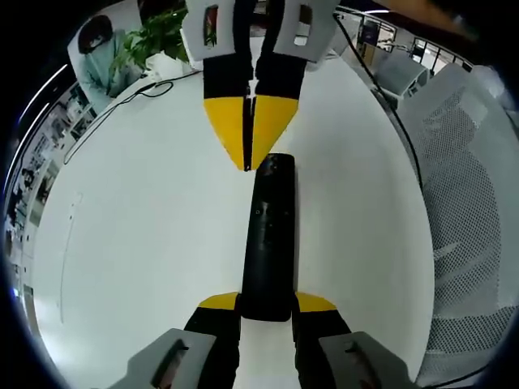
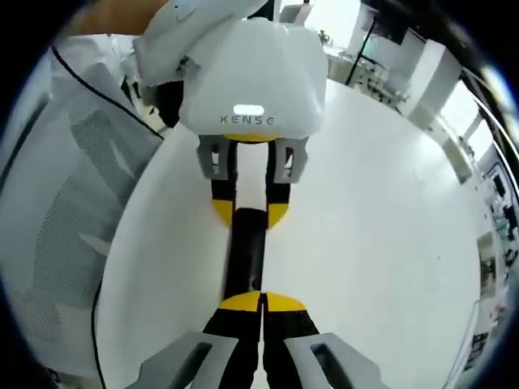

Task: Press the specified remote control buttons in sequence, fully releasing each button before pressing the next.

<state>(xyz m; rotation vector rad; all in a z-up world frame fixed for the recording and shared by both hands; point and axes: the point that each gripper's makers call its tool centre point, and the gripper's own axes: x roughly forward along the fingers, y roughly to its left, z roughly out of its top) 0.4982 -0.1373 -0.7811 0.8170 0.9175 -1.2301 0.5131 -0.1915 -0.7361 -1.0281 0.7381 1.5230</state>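
Note:
A long black remote control (image 1: 272, 235) lies lengthwise on the white table (image 1: 146, 227). My left gripper (image 1: 268, 304) is shut on its near end, one yellow pad on each side. From the far side my right gripper (image 1: 248, 166) points down at the remote's other end. Its yellow tips are shut together and sit right at the edge of the remote's top face; contact is unclear. In the right gripper view my right gripper (image 2: 262, 298) is shut over the near end of the remote (image 2: 246, 255), and the left gripper (image 2: 250, 212) clamps the far end.
A black cable (image 1: 122, 105) curls across the far left of the table, near a green plant (image 1: 158, 36). A grey mesh chair (image 1: 470, 186) stands beside the table's right edge and reappears as the mesh chair (image 2: 65, 203). Bare white tabletop (image 2: 381, 211) spreads around the remote.

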